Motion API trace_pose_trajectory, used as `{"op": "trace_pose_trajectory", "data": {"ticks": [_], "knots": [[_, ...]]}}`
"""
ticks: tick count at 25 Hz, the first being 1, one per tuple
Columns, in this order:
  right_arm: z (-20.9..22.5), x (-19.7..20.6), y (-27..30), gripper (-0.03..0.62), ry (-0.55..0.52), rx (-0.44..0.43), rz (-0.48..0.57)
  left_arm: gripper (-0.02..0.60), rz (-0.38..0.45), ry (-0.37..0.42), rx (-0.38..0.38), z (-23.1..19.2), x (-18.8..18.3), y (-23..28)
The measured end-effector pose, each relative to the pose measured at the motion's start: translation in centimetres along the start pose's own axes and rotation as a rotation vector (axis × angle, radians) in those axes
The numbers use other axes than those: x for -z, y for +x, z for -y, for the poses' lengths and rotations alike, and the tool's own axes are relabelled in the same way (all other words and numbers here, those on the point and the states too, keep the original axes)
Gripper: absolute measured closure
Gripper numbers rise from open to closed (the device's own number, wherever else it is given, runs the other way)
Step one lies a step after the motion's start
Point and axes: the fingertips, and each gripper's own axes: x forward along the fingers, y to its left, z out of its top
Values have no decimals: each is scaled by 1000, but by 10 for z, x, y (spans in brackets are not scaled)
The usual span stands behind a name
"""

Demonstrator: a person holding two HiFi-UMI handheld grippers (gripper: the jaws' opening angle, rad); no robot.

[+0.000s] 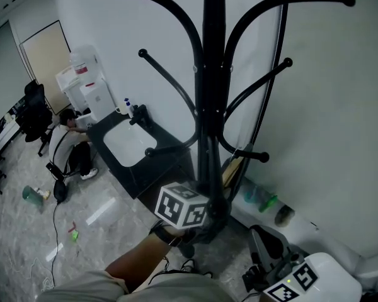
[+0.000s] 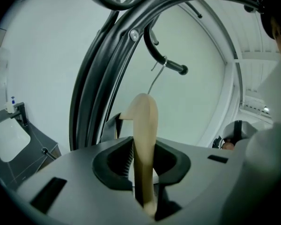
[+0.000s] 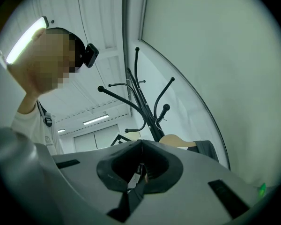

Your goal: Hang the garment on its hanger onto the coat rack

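Fingers of the left gripper [image 2: 144, 165] clamp the smooth, pale wooden hanger [image 2: 145, 121]. Its thin wire hook [image 2: 158, 76], at 12 o'clock, sits over the coat rack's [image 2: 110, 55] curved black peg. Fingers of the right gripper [image 3: 140, 165] are pressed together.

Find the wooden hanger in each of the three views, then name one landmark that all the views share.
Head view: the wooden hanger shows low, right of centre, beside the rack's pole, mostly hidden.
Left gripper view: the hanger is at centre, upright, clamped by the left gripper.
Right gripper view: the hanger is just right of centre, beyond the jaws.
Shared landmark: the black coat rack.
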Motion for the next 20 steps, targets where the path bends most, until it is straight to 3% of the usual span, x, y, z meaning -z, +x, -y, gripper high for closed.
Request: {"op": "trace_pose_trajectory", "data": {"ticks": [6, 12, 20], "knots": [[5, 8, -2, 580, -13, 23, -34, 514, -4, 82, -98, -6, 0, -6], [13, 31, 23, 580, -45, 31, -125, 514, 32, 108, -138, 1, -10, -16], [6, 34, 48, 580, -50, 22, -144, 514, 77, 140, -202, 2, -19, -37]]}}
